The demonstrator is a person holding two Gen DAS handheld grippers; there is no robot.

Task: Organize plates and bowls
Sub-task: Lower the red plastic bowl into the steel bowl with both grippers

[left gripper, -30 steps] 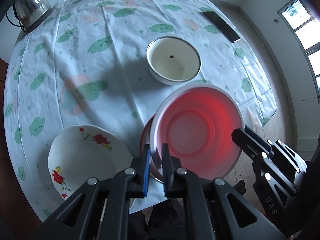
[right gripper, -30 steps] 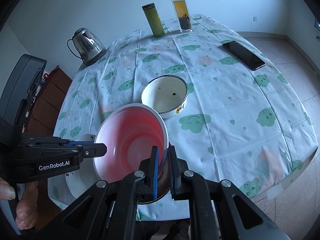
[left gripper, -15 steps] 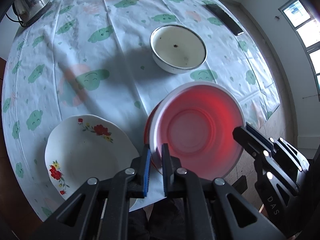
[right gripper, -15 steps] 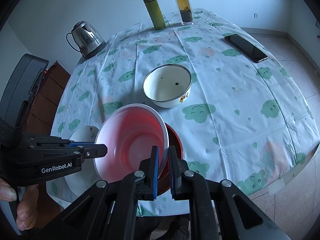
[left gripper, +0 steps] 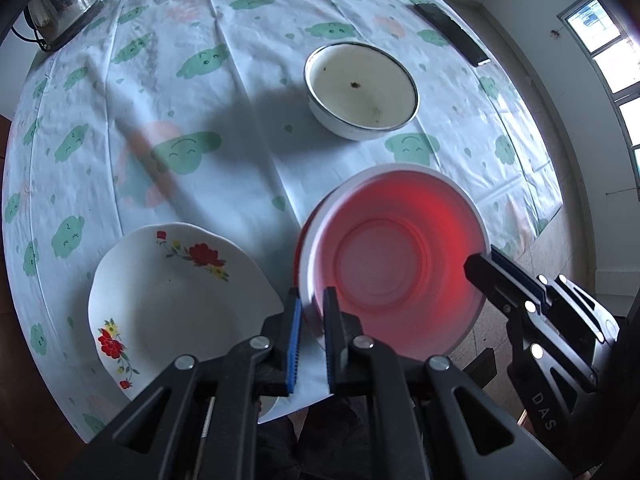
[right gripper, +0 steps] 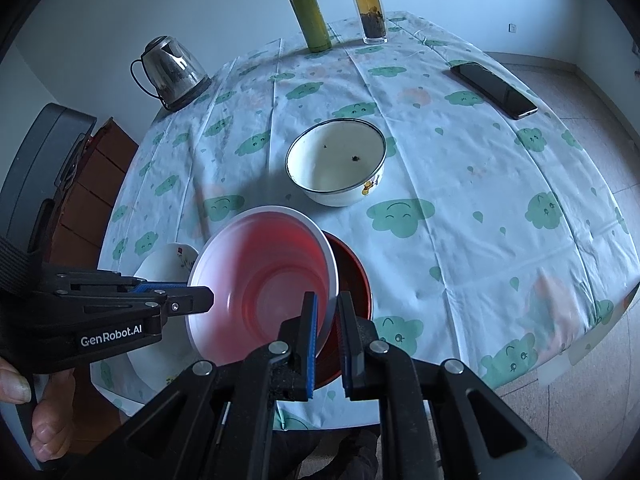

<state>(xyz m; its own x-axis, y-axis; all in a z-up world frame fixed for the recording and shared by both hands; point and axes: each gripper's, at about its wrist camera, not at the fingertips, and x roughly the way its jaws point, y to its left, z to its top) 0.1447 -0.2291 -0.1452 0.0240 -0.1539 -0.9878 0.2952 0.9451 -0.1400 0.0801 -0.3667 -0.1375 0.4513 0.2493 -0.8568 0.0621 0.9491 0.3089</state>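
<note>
Both grippers hold one pink bowl (left gripper: 400, 264) with a white rim above the table's near edge. My left gripper (left gripper: 311, 308) is shut on its left rim. My right gripper (right gripper: 326, 316) is shut on its right rim; the bowl also shows in the right wrist view (right gripper: 268, 280). A dark red bowl (right gripper: 352, 280) sits on the table just under and behind it. A white floral plate (left gripper: 168, 296) lies to the left. A cream enamel bowl (left gripper: 360, 88) stands farther back on the tablecloth.
A glass kettle (right gripper: 172, 68) stands at the far left. A green flask (right gripper: 312, 18) and a tea bottle (right gripper: 368, 4) stand at the back. A black phone (right gripper: 494, 90) lies at the right. A wooden cabinet (right gripper: 96, 176) is left of the table.
Both grippers with the pink bowl have drawn back toward the table's near edge and risen. The dark red bowl under it has come into view; the floral plate shows more fully.
</note>
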